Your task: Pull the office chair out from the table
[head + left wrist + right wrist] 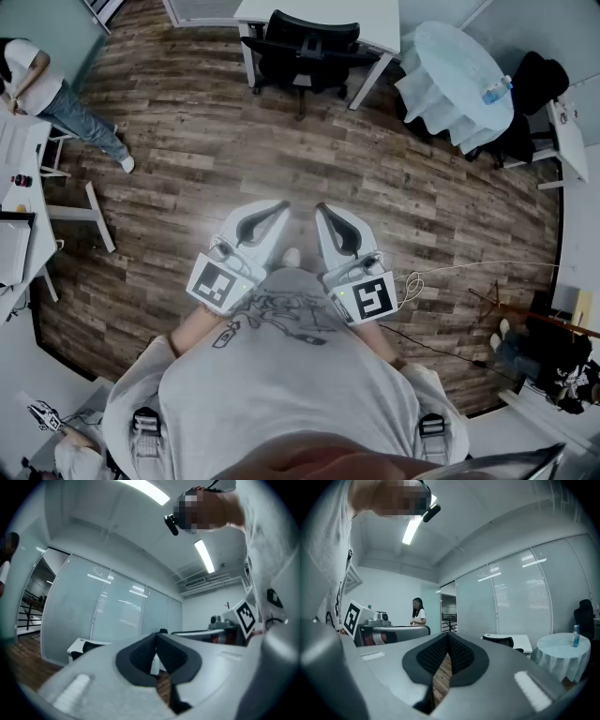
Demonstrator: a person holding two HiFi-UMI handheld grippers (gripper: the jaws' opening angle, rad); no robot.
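A black office chair (305, 47) stands tucked under a white table (375, 19) at the far end of the wooden floor. My left gripper (281, 206) and right gripper (322, 208) are held side by side close to my chest, far from the chair. Both point level toward it. In the left gripper view the left gripper (156, 634) has its jaws shut with nothing between them, and the chair (89, 645) shows small in the distance. In the right gripper view the right gripper (448, 634) is likewise shut and empty, with the chair (497, 641) far off.
A round table with a pale cloth (459, 75) and a bottle (497, 89) stands at the right, with a dark chair (534, 84) behind it. A person (56, 94) stands by desks (23, 187) at the left. A cable (450, 272) lies on the floor at the right.
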